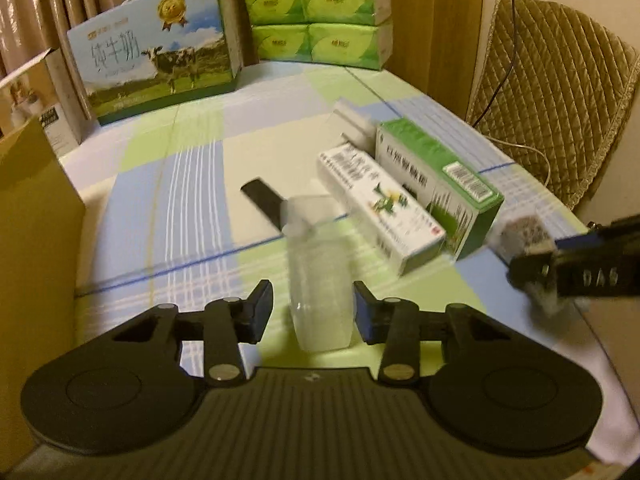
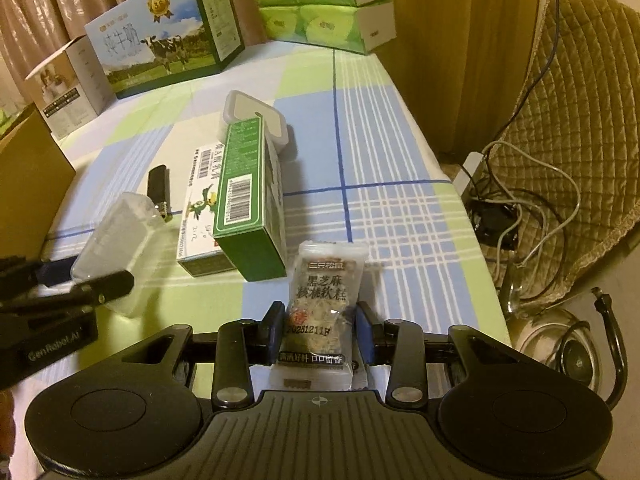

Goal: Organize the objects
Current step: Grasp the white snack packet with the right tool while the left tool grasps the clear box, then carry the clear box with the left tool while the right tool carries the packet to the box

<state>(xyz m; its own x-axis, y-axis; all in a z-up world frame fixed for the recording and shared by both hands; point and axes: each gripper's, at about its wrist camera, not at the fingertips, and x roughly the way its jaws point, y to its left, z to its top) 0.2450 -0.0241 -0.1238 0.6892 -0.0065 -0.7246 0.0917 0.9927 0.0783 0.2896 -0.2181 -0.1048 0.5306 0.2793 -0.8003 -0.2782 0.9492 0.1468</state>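
Bench (image 2: pixel 384 152), covered in a green, blue and white checked cloth.

- Far edge: milk gift carton (image 2: pixel 164 36) printed with a cow; smaller open white carton (image 2: pixel 68 88) to its left; stack of green tissue packs (image 2: pixel 320 8) to its right.
- Left edge: brown cardboard box (image 2: pixel 28 184).
- Middle: green box (image 2: pixel 244 196) touching a white and green box (image 2: pixel 200 216); white lidded container (image 2: pixel 256 116) behind them; black lighter (image 2: pixel 158 186) to the left.
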